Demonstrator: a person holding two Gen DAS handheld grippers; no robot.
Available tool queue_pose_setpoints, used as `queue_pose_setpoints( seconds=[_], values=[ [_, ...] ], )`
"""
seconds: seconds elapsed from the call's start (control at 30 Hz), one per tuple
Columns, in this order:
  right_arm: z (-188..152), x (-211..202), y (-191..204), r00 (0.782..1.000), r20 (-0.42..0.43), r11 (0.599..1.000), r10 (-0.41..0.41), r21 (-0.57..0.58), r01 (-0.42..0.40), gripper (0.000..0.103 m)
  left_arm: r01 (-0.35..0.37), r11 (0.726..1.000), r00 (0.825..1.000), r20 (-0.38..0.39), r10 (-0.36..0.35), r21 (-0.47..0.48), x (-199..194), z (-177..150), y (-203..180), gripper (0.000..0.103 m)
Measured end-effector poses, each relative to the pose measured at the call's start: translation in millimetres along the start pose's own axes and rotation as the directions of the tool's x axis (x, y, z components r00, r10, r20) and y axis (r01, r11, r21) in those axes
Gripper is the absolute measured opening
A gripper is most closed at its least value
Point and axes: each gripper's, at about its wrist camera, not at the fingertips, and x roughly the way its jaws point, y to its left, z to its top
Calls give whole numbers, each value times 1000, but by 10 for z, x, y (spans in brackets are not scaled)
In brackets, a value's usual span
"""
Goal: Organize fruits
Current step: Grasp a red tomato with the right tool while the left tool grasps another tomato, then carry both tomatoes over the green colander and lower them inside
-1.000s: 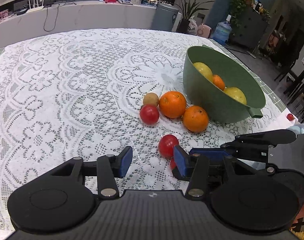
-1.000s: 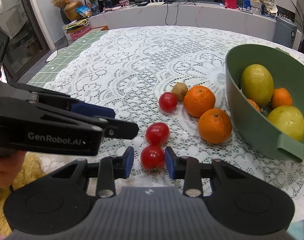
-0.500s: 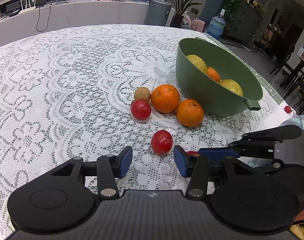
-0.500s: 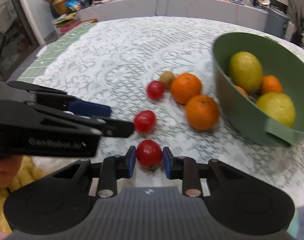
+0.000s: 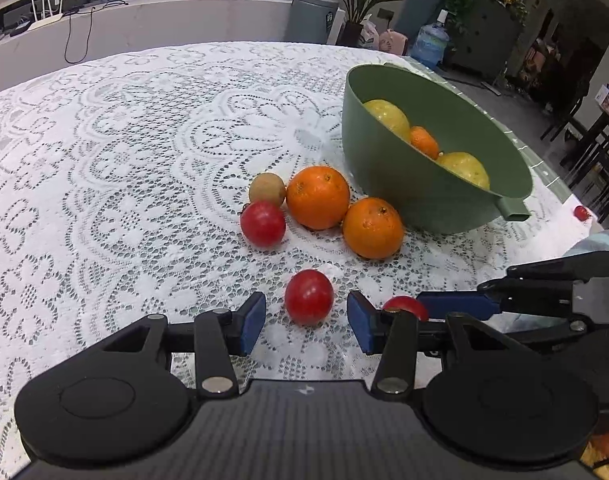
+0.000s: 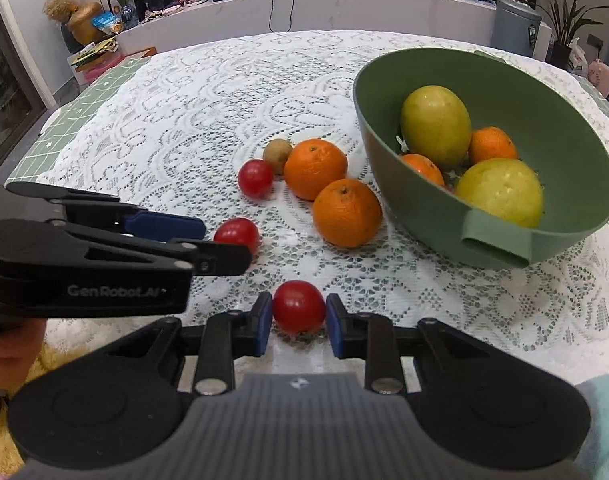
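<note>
The only readable lettering is "GenRobot.AI", printed in pale letters on the black side of the left gripper point(image 6: 208, 240). It shows in the right wrist view, left of the right gripper point(image 6: 298, 316).

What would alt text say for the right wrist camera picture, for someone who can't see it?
A black two-finger right gripper with blue pads closes on a small red tomato on a white lace tablecloth. Ahead lie two more red tomatoes, two oranges and a small brown fruit, beside a green plastic bowl of yellow and orange fruit. The left gripper reaches in from the left.
</note>
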Motion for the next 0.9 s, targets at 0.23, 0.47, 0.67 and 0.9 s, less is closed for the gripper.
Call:
queue_pose_setpoints(
  seconds=[0.23,0.47,0.67,0.9],
  values=[
    [4,11,-5,1000,1,1000,6,8,-6,26,-11,1000,1000,-8,12,18,83,5,-22,40],
    [2,12,-5,1000,1,1000,7,11,-7,25,-1,1000,1000,8,1,13,72,-2,-30,31],
    [-8,-20,-1,1000,12,1000,18,14,-18,25,-16,1000,999,31,16,-22,-7,-17,-22,30],
    [-43,-196,-24,997,72,999,26,18,-28,25,-39,999,997,66,41,-38,-191,-31,-123,30]
  ],
)
